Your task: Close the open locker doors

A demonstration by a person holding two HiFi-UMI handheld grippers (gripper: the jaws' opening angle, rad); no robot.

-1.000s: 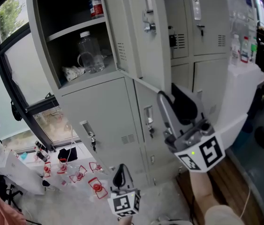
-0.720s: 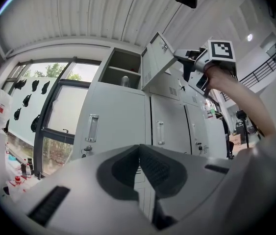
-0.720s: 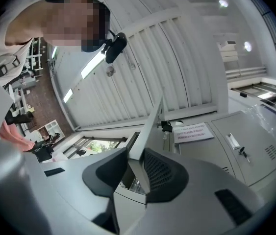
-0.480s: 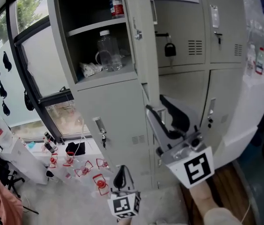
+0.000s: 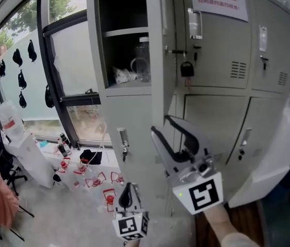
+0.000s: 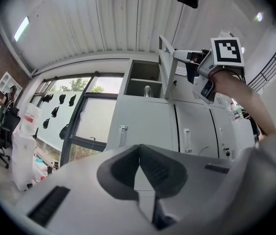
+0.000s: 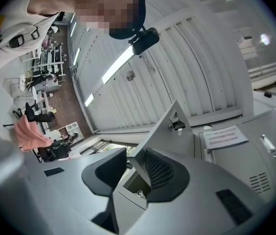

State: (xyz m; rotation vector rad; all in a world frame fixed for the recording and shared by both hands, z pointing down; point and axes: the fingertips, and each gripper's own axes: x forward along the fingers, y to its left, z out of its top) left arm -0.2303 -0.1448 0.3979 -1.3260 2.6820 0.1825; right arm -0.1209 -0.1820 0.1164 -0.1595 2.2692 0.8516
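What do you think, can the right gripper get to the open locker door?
Probably yes. The right gripper hangs close in front of the open locker door, jaws just opened a little with nothing gripped, and nothing blocks the way.

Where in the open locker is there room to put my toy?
What shows of the top shelf looks bare, between the side walls. The compartment below is crowded: a clear bottle and a crumpled bag sit there.
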